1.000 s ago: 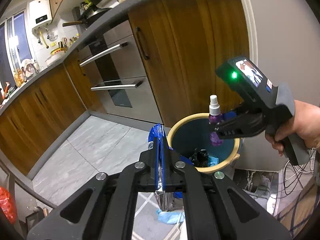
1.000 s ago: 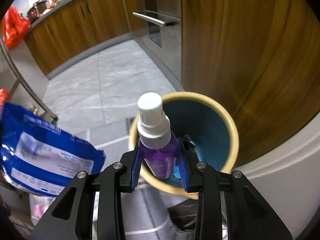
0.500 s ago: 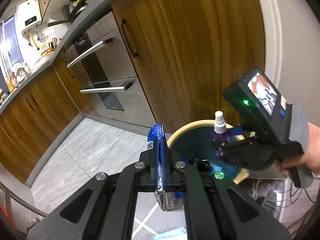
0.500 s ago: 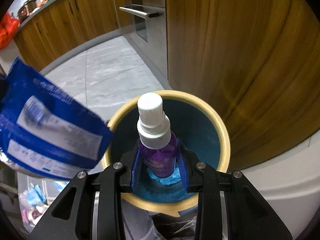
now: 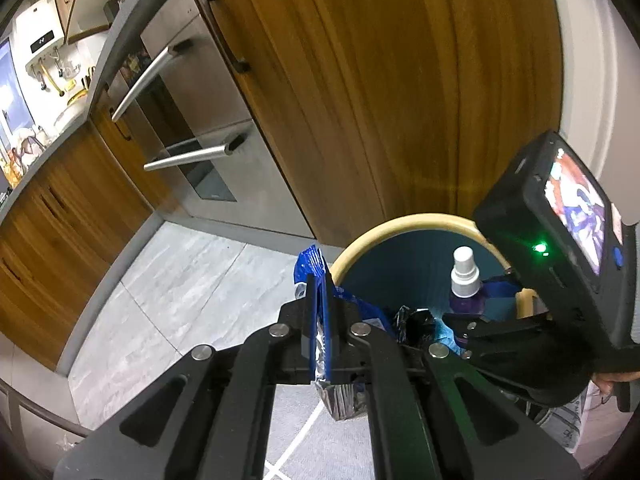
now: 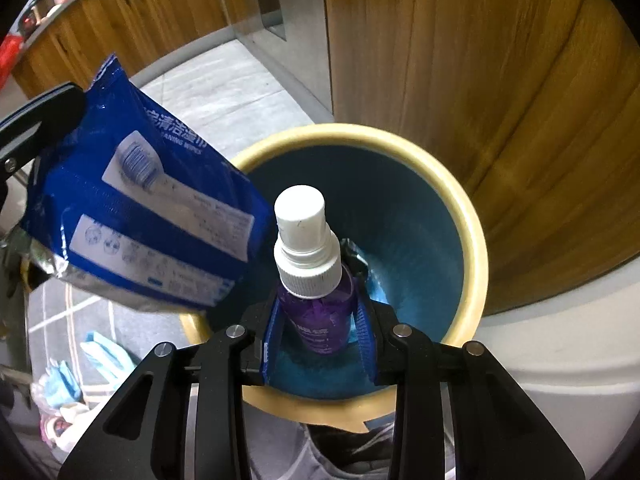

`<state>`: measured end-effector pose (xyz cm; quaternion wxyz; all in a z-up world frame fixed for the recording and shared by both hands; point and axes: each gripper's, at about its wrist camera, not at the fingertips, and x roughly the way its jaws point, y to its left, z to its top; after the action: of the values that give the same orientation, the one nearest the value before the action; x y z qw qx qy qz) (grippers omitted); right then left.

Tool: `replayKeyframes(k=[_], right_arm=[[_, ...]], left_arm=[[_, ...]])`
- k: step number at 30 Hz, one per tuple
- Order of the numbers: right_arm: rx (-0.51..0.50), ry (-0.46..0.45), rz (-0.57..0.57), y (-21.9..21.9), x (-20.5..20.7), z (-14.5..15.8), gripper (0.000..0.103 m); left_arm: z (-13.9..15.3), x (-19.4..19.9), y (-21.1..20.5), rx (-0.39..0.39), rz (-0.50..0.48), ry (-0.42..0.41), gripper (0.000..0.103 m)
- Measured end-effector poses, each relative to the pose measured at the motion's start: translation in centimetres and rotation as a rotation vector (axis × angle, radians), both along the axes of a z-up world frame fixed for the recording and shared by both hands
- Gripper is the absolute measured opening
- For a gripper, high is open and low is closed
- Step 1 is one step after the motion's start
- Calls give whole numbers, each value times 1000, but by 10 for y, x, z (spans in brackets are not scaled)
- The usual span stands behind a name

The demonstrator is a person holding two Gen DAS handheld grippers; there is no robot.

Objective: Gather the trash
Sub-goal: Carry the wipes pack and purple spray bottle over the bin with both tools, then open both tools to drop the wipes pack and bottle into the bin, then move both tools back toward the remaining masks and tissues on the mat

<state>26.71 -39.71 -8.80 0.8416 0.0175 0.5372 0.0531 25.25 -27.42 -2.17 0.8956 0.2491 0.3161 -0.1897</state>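
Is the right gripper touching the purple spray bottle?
Touching. In the right wrist view, the right gripper has both blue pads pressed against the purple spray bottle.

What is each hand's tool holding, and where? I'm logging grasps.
Left tongs: blue wipes pack, by its edge. Right tongs: purple spray bottle, around its body.

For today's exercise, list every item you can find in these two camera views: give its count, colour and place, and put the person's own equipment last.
Spray bottle: one, purple with white cap, upright above the bin opening.
Wipes packet: one, blue, at the bin's left rim.
Bin: one, cream rim, blue inside, by the wooden cabinet.
Black trash: some, inside the bin.
Oven: one, steel, left of the cabinet.
Wooden cabinet: brown, behind the bin.
Right gripper: black, blue fingers, shut on the bottle.
Left gripper: black, shut on the packet.
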Motion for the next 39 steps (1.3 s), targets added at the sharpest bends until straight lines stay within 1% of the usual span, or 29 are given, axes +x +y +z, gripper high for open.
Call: replayKeyframes(k=[4,11,12,13,15,18,20,21,22,29,33,36,38,39], right_arm=[[-2,18,6,-1,2,-8,34],[0,43,0,-3,10,-14,34],[0,45,1,-2,14,-14,34],[-1,48,2,-2,20,-17,34],[-10,58,8,-1,21,-21,35],[-18,65,21,0,21,-22,35],[-22,60,27,2,21,-22,40],[-20,54,23,2,22,-21,46],[-19,47,20,2,22,-20,48],[-27,45,30,3,17,-21,48],[-47,41,42,7,17,-21,48],[-60,20,54,10,14,-12,49],[-57,-3,61,11,10,-3,56],[-54,-25,70,15,6,4,62]], left_arm=[[-10,6,-1,-3,12,45,3],[-13,5,2,-5,10,54,5],[-13,5,3,-8,13,57,8],[-13,6,4,-12,17,61,16],[-13,7,6,-16,26,64,27],[-15,6,8,-15,30,66,32],[-16,5,10,-13,34,64,35],[-16,6,11,-13,36,62,36],[-15,6,12,-14,40,59,36],[-11,4,23,-35,63,57,39],[-8,-9,37,-57,81,57,41],[-5,-20,49,-64,102,61,41],[-3,-27,59,-78,123,66,44],[-1,-30,64,-84,132,69,47]])
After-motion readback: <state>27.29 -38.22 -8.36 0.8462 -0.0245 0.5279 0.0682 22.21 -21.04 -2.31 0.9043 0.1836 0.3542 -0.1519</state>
